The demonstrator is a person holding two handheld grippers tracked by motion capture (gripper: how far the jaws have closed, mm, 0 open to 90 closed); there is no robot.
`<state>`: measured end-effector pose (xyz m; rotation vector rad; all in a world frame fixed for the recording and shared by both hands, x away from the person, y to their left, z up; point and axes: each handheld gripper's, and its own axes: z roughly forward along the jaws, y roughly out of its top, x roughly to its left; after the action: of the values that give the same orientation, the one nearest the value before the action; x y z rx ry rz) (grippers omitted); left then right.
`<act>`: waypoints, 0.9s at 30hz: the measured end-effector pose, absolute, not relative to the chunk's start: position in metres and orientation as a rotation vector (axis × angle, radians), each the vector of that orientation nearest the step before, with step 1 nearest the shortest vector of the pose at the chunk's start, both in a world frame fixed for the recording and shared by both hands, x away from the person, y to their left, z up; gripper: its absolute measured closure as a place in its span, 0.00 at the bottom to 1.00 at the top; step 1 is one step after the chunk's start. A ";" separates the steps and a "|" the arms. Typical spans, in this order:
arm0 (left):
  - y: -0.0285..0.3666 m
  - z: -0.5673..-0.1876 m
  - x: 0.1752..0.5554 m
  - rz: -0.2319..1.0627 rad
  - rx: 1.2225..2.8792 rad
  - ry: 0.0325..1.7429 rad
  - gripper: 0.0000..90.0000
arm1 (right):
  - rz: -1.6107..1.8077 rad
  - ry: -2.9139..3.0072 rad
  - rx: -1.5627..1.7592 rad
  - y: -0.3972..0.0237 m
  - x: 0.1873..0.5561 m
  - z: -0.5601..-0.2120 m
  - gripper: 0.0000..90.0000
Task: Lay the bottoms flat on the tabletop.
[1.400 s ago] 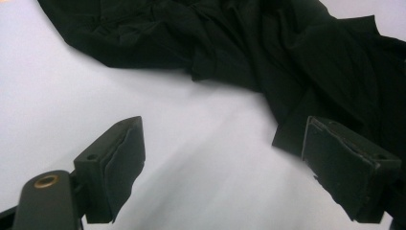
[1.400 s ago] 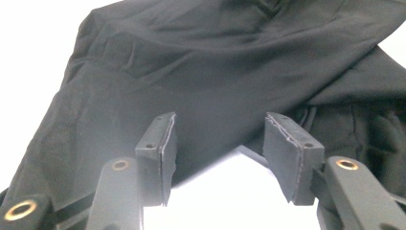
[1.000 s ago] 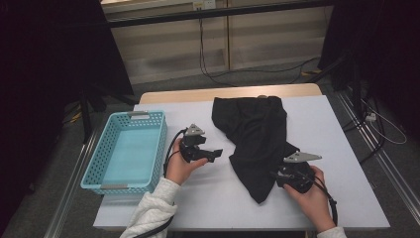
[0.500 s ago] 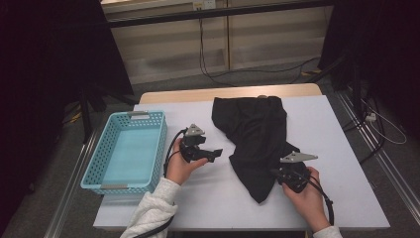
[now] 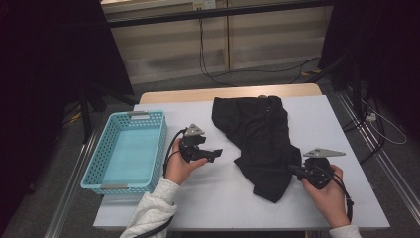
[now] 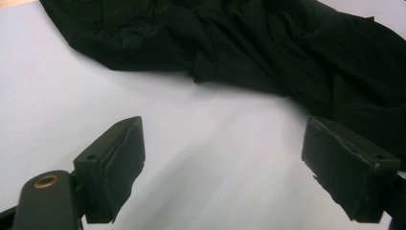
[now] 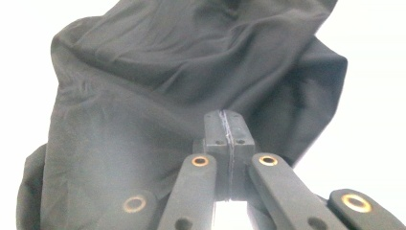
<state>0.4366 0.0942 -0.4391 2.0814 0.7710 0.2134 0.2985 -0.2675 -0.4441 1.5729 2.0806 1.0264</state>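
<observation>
A black garment (image 5: pixel 257 134) lies crumpled on the white table (image 5: pixel 218 203), from the far middle down toward the near right. My right gripper (image 5: pixel 293 171) is at the garment's near right edge, its pads pressed together on a fold of the cloth. In the right gripper view the black garment (image 7: pixel 167 72) spreads out beyond the shut right gripper (image 7: pixel 225 129). My left gripper (image 5: pixel 215 154) hovers left of the garment, open and holding nothing. Bare table shows between the wide jaws of the left gripper (image 6: pixel 232 163), and the black garment (image 6: pixel 268 43) lies just beyond them.
An empty light-blue mesh basket (image 5: pixel 96 161) stands at the table's left side. Beyond the far edge are a wall panel and cables on the floor (image 5: pixel 277 69). A metal rail (image 5: pixel 376 168) runs along the right of the table.
My right hand has shifted a little toward the near right and risen slightly, drawing the garment's edge with it. The left hand has stayed where it was.
</observation>
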 end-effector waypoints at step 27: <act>0.089 -0.444 0.433 0.194 2.104 0.755 0.17 | 0.913 2.074 1.524 -0.239 0.326 -0.456 0.77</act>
<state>0.4334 0.0885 -0.4435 2.1039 0.7550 0.1938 0.3260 -0.2393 -0.4563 1.5244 2.0741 0.9128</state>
